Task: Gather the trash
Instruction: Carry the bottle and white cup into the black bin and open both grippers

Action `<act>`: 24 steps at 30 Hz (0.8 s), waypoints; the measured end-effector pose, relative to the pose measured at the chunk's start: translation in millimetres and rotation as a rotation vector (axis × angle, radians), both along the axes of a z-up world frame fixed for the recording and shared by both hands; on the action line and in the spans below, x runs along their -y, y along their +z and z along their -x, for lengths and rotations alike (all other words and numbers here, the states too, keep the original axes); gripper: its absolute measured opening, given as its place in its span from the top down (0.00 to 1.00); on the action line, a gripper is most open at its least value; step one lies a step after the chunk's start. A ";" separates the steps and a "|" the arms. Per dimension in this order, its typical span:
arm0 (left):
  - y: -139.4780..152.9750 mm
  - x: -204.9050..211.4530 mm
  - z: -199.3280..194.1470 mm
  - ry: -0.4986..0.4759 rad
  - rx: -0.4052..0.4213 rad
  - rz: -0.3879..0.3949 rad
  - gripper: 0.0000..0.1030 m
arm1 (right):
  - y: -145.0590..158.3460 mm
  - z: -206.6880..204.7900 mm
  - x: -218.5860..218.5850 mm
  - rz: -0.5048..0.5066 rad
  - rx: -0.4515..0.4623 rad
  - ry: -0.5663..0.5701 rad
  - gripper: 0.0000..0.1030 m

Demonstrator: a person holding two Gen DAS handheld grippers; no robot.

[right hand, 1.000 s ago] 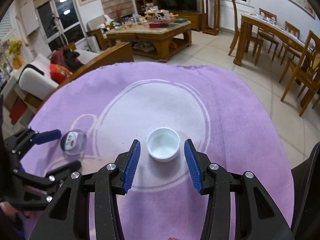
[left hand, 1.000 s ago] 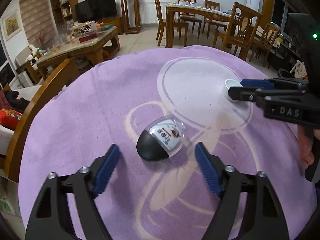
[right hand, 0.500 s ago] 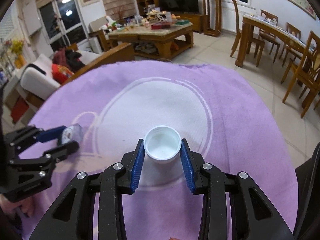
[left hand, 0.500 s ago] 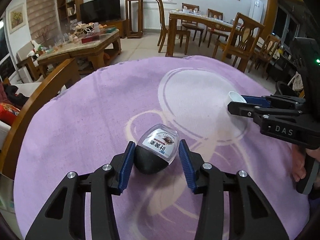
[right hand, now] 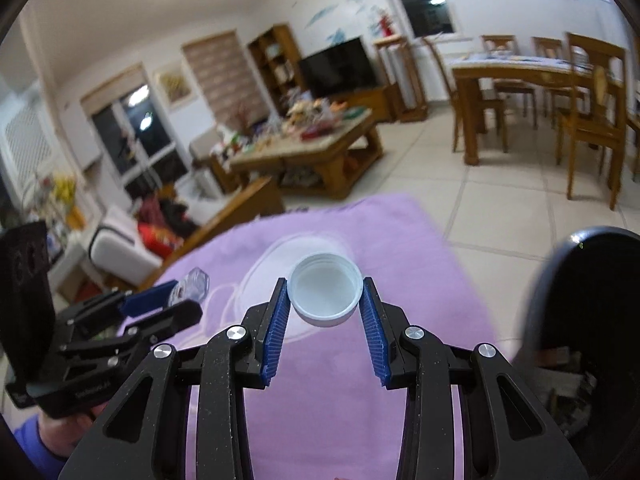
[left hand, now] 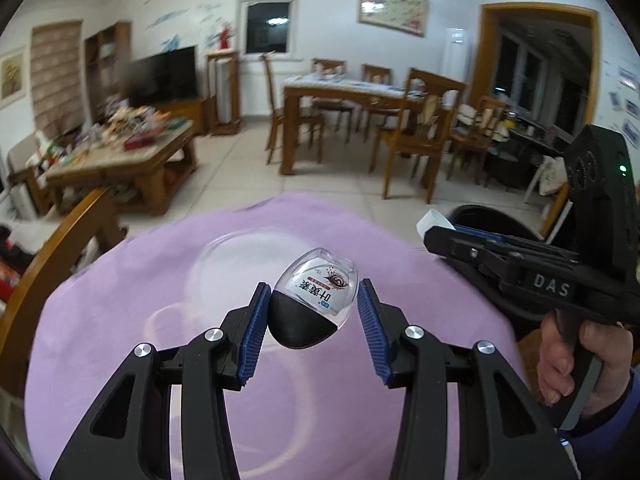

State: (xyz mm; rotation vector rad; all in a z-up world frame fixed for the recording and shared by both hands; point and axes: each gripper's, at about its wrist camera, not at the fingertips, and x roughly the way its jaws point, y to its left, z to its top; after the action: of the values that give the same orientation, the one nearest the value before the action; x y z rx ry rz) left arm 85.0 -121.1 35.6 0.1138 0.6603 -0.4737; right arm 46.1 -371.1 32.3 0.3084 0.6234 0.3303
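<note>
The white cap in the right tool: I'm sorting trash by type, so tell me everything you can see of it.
The white cap is a round, shallow piece that looks like smooth plastic, with a raised rim and an empty hollow facing the camera. It is tilted, clamped at its sides between the blue ribbed pads of the right tool, held in the air above the purple cloth. Nothing else touches it. A black bin stands to its right.

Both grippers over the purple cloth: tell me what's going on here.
A person is collecting trash with two handheld grippers. The left gripper is shut on a small clear and black container; the right gripper is shut on a white cap. Both are lifted above the purple cloth, with a black bin at the right.
</note>
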 end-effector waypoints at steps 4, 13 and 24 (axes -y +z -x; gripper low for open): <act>4.6 51.8 11.0 -0.081 0.023 -0.002 0.57 | 9.0 31.7 67.8 -0.037 0.037 -0.107 0.65; -3.1 154.7 16.6 -0.235 0.011 0.004 0.57 | -3.2 90.1 204.7 -0.088 0.059 -0.313 0.65; -40.6 232.6 13.3 -0.341 -0.047 -0.038 0.57 | -56.5 103.6 290.4 -0.145 -0.016 -0.418 0.65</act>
State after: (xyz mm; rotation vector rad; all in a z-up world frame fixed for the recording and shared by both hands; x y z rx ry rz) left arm 71.7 -353.7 -5.0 0.2543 0.6990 -0.7938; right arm -57.5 -661.5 -24.2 0.5702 0.5362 -0.0296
